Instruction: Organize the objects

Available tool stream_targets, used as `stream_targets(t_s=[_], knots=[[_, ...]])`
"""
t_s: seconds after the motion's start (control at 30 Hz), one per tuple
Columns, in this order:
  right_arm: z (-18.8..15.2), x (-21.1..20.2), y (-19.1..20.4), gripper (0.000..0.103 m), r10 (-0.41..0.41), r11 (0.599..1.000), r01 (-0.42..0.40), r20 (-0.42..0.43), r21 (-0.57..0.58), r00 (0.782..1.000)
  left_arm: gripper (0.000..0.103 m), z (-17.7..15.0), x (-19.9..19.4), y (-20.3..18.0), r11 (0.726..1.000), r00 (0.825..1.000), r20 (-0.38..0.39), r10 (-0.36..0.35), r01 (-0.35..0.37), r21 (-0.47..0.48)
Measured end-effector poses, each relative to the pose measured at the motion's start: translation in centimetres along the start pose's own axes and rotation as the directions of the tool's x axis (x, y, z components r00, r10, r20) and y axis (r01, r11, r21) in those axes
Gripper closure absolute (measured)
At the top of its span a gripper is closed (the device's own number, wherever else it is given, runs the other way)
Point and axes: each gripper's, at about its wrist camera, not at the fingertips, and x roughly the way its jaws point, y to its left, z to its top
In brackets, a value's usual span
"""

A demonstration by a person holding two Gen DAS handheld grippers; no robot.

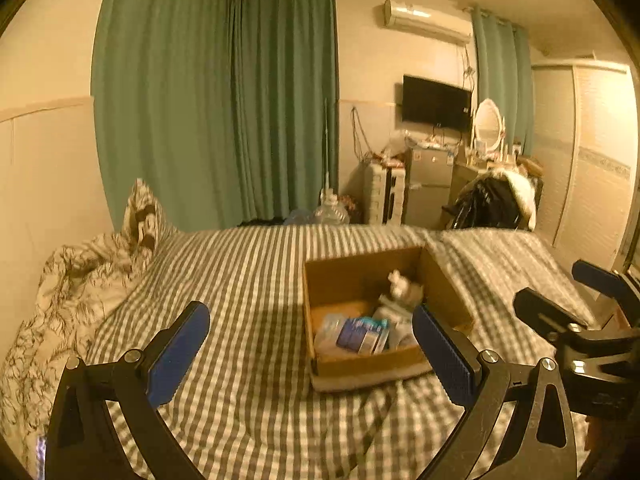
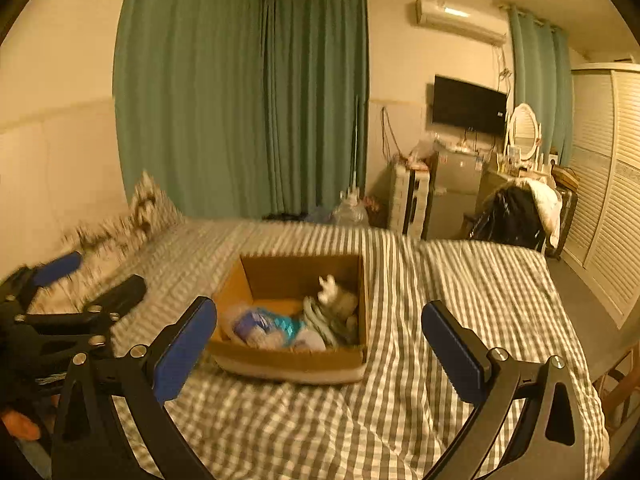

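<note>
An open cardboard box (image 1: 440, 280) sits on the checked bed cover; it also shows in the right wrist view (image 2: 296, 364). Inside lie a blue packet (image 1: 360, 334), seen again in the right wrist view (image 2: 272, 326), a small white plush toy (image 1: 402, 286) (image 2: 334, 290), and soft pale items. My left gripper (image 1: 310, 350) is open and empty, held above the bed just in front of the box. My right gripper (image 2: 320, 340) is open and empty, also in front of the box. Each gripper shows at the edge of the other's view: the right gripper (image 1: 576, 292) and the left gripper (image 2: 92, 276).
The bed (image 1: 248, 280) has a grey-white checked cover and patterned pillows (image 1: 92, 272) at the left. Green curtains (image 1: 216, 100) hang behind. A fridge (image 1: 430, 184), a dresser with mirror (image 1: 488, 124), a chair with clothes (image 1: 500, 200) and a wardrobe (image 2: 604, 200) stand at the right.
</note>
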Motion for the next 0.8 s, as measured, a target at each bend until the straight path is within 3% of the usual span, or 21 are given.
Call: stream_targets(t_s=[0.13,0.3,0.8], knots=[[-2.0,2.2,0.1,0.0,0.019,1.0,-0.02,-0.044,-0.015,0.999,0.0,-1.8,0.8,0.0,0.999,0.999,-0.015,0.042,-0.041,0.015],[-2.9,2.5,-0.1,0.0,0.039,0.999,-0.039,-0.041,-0.008,0.998,0.0,-2.2,1.2,0.6,0.999,0.998,-0.036,0.045,-0.045,-0.014],[-2.3,1.8,-0.2,0.0,0.047,0.999,-0.047,-0.025,0.007,0.999,0.0,-2.9,1.3,1.0,0.998,0.996,-0.07,0.056,-0.056,-0.007]])
